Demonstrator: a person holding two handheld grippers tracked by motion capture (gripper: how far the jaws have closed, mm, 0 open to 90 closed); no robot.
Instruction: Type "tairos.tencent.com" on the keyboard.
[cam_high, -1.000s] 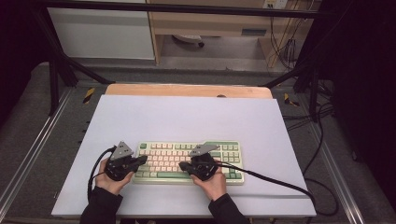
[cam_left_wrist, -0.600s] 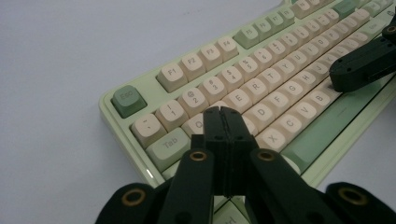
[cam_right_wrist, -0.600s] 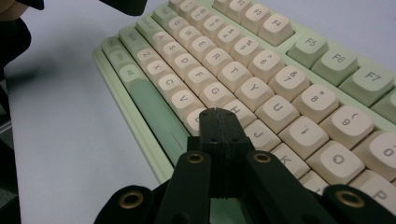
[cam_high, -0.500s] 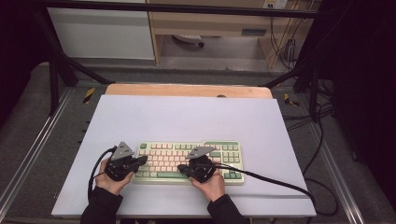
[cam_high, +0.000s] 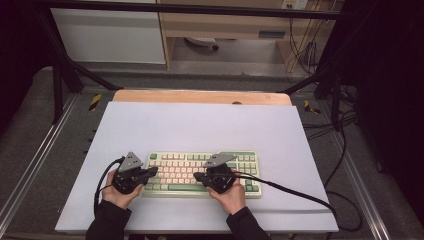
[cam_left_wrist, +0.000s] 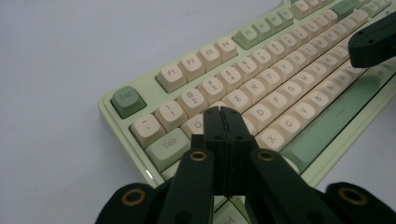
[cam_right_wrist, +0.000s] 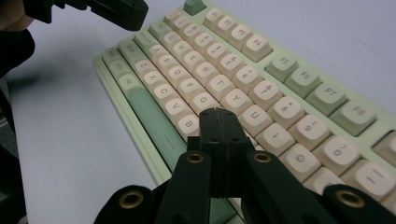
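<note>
My left gripper (cam_left_wrist: 220, 112) shows matt black plastic jaws with brassy metal rivets. The keyboard (cam_high: 200, 172) at 12 o'clock looks smooth plastic, cream and green keycaps faintly glossy. The sheet (cam_high: 210, 125) underneath reads matt, paper-smooth; bare wood (cam_high: 200, 96) beyond.

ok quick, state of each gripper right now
left gripper: closed, holding nothing, tips over the keyboard.
right gripper: closed, holding nothing, over the keys.

keyboard (cam_high: 200, 172) on table's (cam_high: 200, 125) near half
</note>
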